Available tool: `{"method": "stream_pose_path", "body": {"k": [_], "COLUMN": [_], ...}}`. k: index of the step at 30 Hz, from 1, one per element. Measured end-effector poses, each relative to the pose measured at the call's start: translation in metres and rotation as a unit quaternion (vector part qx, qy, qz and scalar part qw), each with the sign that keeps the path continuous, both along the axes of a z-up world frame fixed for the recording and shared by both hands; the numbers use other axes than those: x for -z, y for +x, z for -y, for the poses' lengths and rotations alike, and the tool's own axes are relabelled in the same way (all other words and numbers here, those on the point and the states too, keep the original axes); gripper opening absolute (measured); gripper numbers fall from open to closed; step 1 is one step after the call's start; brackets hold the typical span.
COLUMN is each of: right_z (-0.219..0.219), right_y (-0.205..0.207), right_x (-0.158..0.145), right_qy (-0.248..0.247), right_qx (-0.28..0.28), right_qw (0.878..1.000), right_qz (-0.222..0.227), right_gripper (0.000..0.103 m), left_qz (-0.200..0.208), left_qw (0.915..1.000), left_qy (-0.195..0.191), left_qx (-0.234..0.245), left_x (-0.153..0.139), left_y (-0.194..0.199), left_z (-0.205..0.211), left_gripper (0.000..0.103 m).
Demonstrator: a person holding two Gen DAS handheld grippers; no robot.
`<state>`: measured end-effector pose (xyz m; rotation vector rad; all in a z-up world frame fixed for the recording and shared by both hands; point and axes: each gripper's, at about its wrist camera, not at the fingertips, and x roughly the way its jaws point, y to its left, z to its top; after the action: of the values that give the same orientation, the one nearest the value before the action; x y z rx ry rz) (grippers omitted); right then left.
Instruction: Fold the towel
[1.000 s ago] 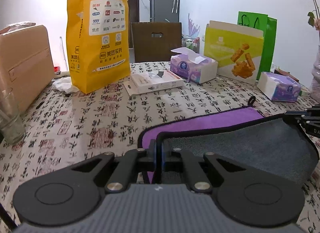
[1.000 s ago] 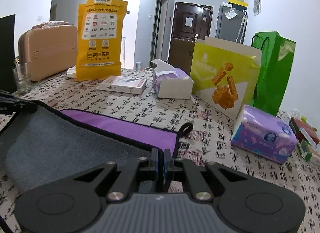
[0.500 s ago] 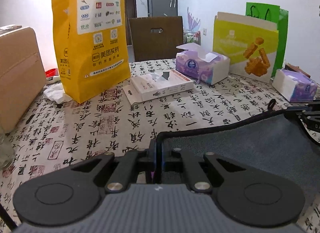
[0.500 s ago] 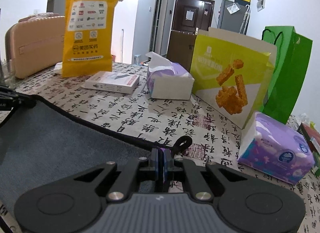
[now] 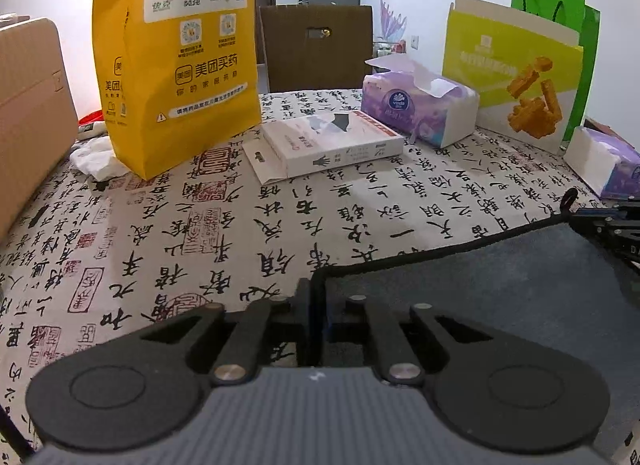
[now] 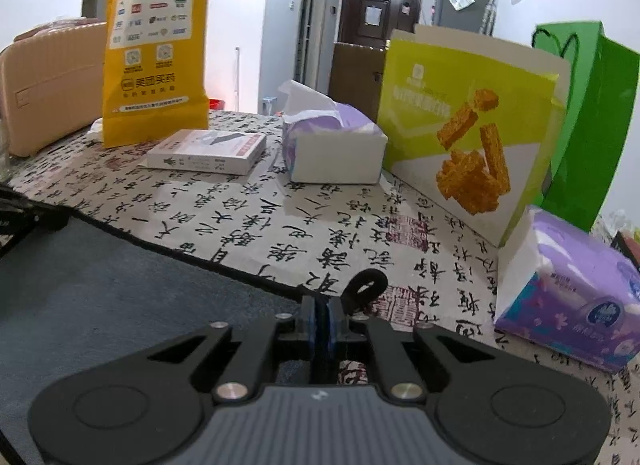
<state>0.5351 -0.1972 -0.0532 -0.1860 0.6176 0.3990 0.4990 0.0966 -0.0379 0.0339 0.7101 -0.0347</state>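
While both grippers, left gripper (image 5: 318,305) and right gripper (image 6: 322,315), clamp the grey towel (image 5: 480,293) corners, you're carrying soft, limp, light cloth; grip its bound edge.

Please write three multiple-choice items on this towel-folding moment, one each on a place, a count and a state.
1. Where does the flat white box lie?
A. between the yellow bag and the open tissue pack
B. on the towel
C. inside the green bag

2. How many purple tissue packs show in the right wrist view?
A. one
B. two
C. four

3. How is the left claw?
A. wide open above the table
B. shut on the towel's corner
C. shut on the yellow bag

Answers:
1. A, it lies on the tablecloth with the yellow bag on one side and the open tissue pack on the other.
2. B, one open pack and one near pack.
3. B, the black edge of the towel runs in between its closed jaws.
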Motion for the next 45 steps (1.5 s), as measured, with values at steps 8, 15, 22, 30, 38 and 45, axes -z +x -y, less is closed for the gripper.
{"method": "stream_pose_path", "body": {"k": [8,15,22,30,38,45], "right_z": [0.012,0.020,0.023,0.025,0.027,0.029], "right_y": [0.001,-0.010,-0.036,-0.067,-0.101,-0.130], "right_x": [-0.008,-0.021,-0.035,-0.046,-0.053,-0.059], "right_qy": [0.025,0.054,0.065,0.069,0.077,0.081], "right_qx": [0.018,0.023,0.018,0.015,0.012,0.006], "right_qw": [1.000,0.998,0.998,0.997,0.997,0.997], "right_qz": [-0.004,-0.007,-0.005,-0.004,-0.001,0.003], "right_gripper": [0.040,0.054,0.055,0.055,0.055,0.055], "left_qz": [-0.021,-0.012,-0.003,-0.009,-0.001,0.002], "left_qw": [0.9993,0.9992,0.9993,0.9994,0.9994,0.9995], "left_qy": [0.000,-0.015,-0.026,-0.026,-0.028,-0.025], "left_qx": [-0.031,-0.036,-0.028,-0.022,-0.021,-0.019], "left_x": [-0.004,-0.021,-0.038,-0.044,-0.054,-0.059], "left_y": [-0.001,-0.020,-0.051,-0.083,-0.116,-0.145], "left_z": [-0.013,-0.015,-0.009,0.000,0.007,0.015], "left_gripper": [0.075,0.088,0.095,0.096,0.097,0.097]}}
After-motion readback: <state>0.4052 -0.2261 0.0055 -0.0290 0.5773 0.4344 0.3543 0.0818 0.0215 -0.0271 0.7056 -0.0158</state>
